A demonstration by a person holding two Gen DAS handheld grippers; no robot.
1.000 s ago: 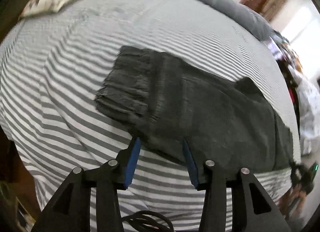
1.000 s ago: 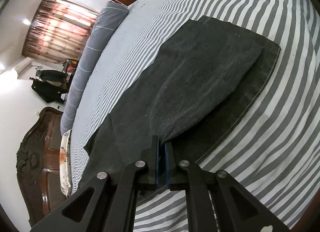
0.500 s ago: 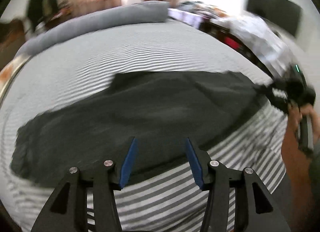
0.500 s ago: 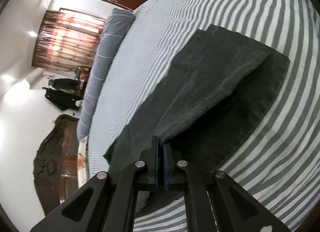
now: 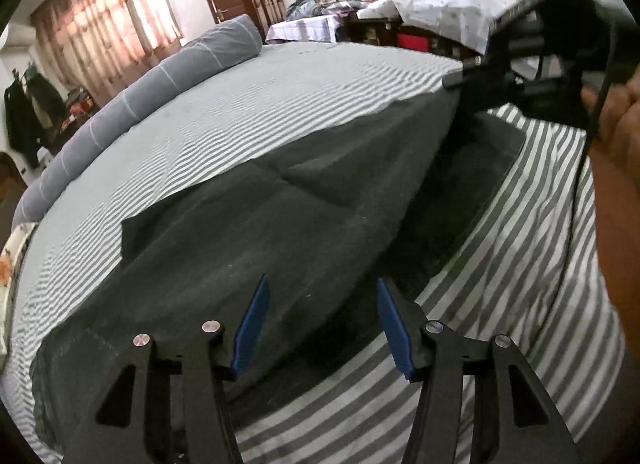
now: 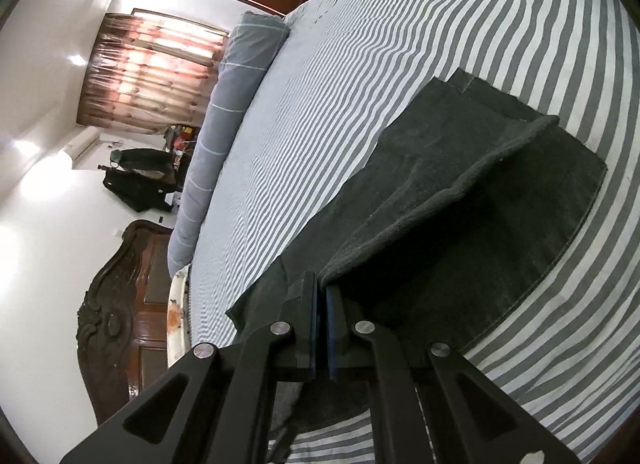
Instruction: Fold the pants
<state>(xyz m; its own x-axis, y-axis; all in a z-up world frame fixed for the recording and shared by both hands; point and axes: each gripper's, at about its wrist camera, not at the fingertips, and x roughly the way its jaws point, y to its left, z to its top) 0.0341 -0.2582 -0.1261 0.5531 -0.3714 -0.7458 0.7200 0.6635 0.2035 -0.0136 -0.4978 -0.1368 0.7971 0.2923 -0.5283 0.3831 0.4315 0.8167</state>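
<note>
Dark grey pants (image 5: 248, 232) lie along the near side of a striped bed (image 5: 304, 95). My left gripper (image 5: 320, 316) is open and empty, hovering over the middle of the pants near their front edge. My right gripper (image 6: 321, 296) is shut on the hem of the upper pant leg (image 6: 432, 183) and holds it lifted off the lower leg (image 6: 520, 223). In the left wrist view the right gripper (image 5: 460, 79) shows at the upper right, with the raised leg hanging from it.
A grey bolster (image 5: 160, 75) lies along the far side of the bed. A dark wooden headboard (image 6: 124, 304) stands at the bed's head. Cluttered furniture and clothes (image 5: 360, 7) stand beyond the bed. The person's hand (image 5: 616, 123) is at the right.
My left gripper has swung from the waistband end to the middle of the pants, still open. My right gripper has lifted the upper leg's hem higher off the lower leg.
</note>
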